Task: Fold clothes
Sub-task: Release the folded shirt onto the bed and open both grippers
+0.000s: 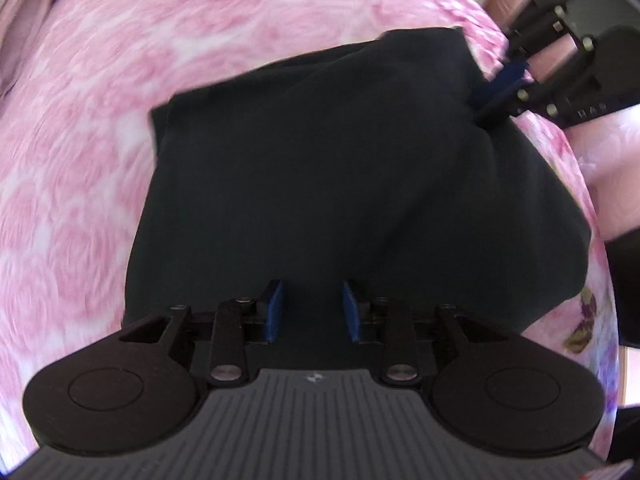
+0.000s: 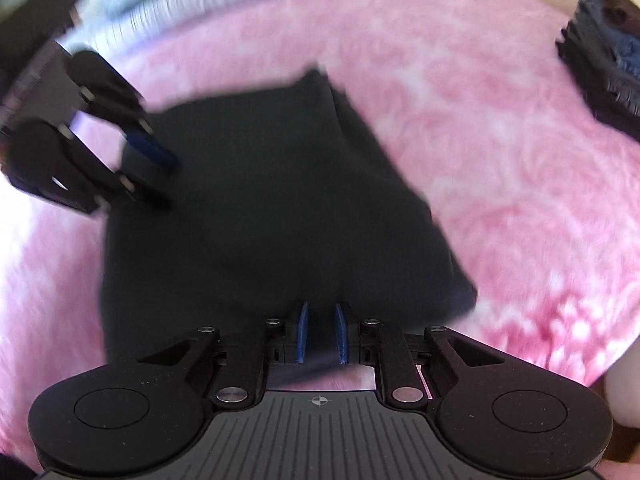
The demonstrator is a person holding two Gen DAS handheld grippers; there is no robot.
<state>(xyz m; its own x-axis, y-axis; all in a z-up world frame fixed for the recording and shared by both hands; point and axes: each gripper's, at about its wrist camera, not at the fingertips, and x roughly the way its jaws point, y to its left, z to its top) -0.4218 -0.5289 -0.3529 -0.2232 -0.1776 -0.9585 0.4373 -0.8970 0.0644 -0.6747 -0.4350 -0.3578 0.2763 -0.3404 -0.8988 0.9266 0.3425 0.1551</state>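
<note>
Two grippers, left (image 1: 310, 306) released and right (image 2: 322, 332) apparently pinching an edge, flank the folded black garment (image 1: 320, 168) on the bed (image 1: 120, 60), likely squaring it.

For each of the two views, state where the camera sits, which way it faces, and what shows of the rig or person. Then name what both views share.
Left wrist: on the left gripper, facing the black garment on the pink blanket; right gripper upper right.
Right wrist: on the right gripper, facing the same garment; left gripper at left.
Shared: garment, blanket, both grippers.
</note>
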